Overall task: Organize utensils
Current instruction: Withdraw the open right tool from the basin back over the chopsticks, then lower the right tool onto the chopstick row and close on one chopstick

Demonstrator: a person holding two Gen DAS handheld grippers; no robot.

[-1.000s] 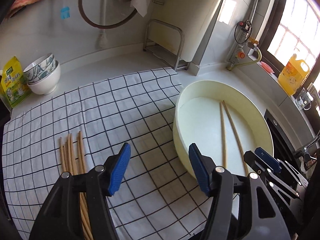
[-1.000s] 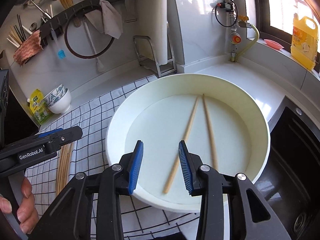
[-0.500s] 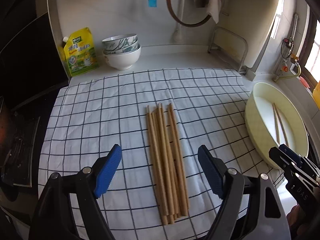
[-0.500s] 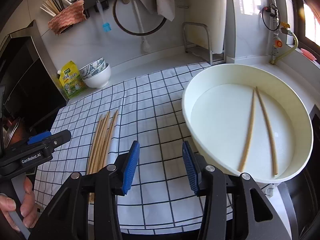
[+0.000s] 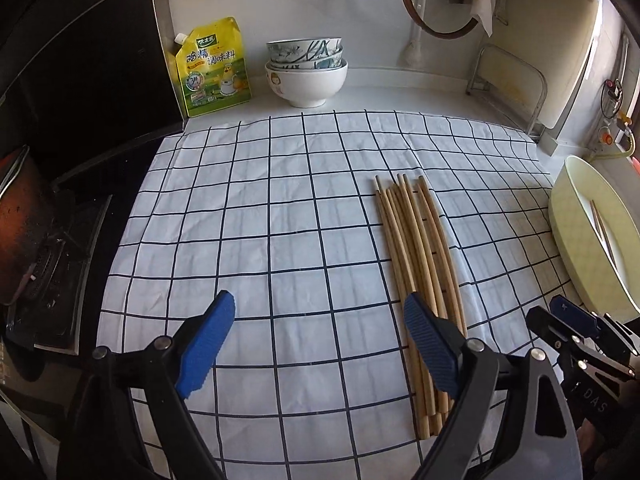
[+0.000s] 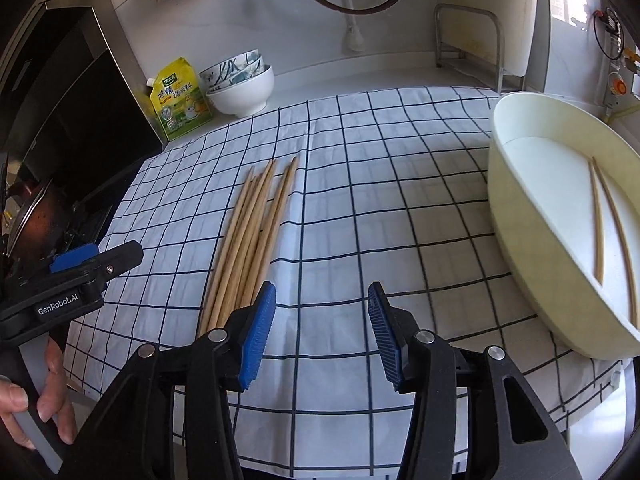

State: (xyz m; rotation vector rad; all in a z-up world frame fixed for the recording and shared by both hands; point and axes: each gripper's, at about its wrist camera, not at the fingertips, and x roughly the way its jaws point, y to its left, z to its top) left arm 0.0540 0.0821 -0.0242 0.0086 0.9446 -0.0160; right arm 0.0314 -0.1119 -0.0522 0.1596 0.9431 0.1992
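A: Both tongs have swung off the basin (image 6: 520,216) toward the chopstick bundle (image 5: 416,248). Location?

B: Bundle on checked cloth (image 5: 280,208), left of basin; long axis runs away from the cameras, tips toward the bowls (image 5: 306,72).

A: Tongs?

B: Left tongs (image 5: 316,344) wide, empty; bundle's near ends beside their right pad. Right tongs (image 6: 318,336) wide, empty; bundle to their left. Left is probably nearer.

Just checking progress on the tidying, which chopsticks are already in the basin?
The two chopsticks lying side by side inside the cream basin at the right. The bundle of chopsticks lies on the checked cloth, outside it.
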